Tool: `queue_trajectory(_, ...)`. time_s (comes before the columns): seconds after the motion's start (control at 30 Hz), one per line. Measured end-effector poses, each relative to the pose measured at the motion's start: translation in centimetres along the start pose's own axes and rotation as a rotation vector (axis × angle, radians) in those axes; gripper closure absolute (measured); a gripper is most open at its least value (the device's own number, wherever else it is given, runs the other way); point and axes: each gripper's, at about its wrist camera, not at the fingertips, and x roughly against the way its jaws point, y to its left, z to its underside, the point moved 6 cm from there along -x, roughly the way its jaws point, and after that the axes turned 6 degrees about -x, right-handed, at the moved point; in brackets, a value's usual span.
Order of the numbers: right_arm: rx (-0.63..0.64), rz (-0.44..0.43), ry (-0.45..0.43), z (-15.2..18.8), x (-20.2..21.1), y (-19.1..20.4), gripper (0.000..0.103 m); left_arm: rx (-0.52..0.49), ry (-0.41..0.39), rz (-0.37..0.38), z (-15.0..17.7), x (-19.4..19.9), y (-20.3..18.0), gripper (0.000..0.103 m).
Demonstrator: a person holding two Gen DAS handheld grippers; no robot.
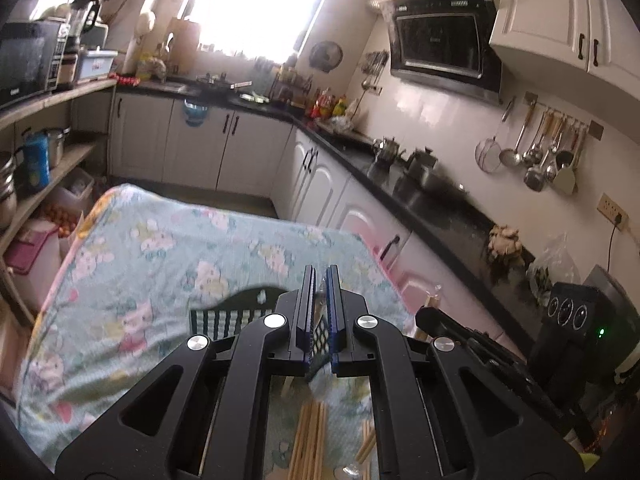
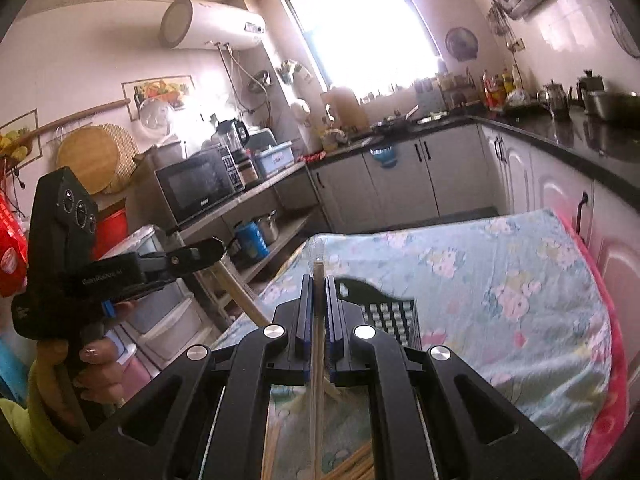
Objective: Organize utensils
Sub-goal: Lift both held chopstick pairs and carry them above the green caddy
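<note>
A black slotted utensil holder lies on the floral cloth of the table, just beyond both grippers; it also shows in the right wrist view. My left gripper is shut on a thin utensil whose type I cannot tell. My right gripper is shut on a wooden chopstick that stands up between the jaws. Several loose wooden chopsticks lie on the cloth under my left gripper, and more chopsticks lie under my right. The left gripper's body shows in the right wrist view, held in a hand.
A black counter with kettles runs along the right wall over white cabinets. Open shelves with pots and a microwave stand left of the table. Ladles hang on the wall. The table's far edge drops to the floor.
</note>
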Motion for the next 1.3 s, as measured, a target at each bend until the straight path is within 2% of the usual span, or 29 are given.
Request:
queue_trajectory(0.17,0.016,0.002,-0.075,-2.2,-0.2,0.2,0.097,0.002,-0.054,-0.013,-2.1,0.8,0.6,0.102)
queue_trajectory(0.43,0.026,0.039,-0.211,-5.7,-2.1,-0.5,0.097,0.014,-0.136,-0.077,-4.2,2.5,3.0,0.102)
queue_trajectory(0.57,0.049,0.069,-0.282,-7.0,-3.4,-0.9,0.097,0.034,-0.146,-0.087,-4.3,2.4,4.2,0.102)
queue_trajectory(0.67,0.076,0.122,-0.330,-7.6,-4.7,-1.4,0.097,0.059,-0.144,-0.079,-3.9,2.0,5.0,0.102)
queue_trajectory(0.8,0.106,0.187,-0.363,-7.5,-6.2,-2.3,0.097,0.078,-0.138,-0.065,-3.2,1.5,5.6,0.102)
queue_trajectory(1.03,0.134,0.276,-0.373,-5.8,-8.6,-4.3,0.097,0.089,-0.137,-0.064,-2.4,0.7,6.2,0.102)
queue_trajectory(1.3,0.118,0.289,-0.352,-3.4,-10.0,-5.1,0.097,0.089,-0.134,-0.064,-1.9,-0.5,6.6,0.102)
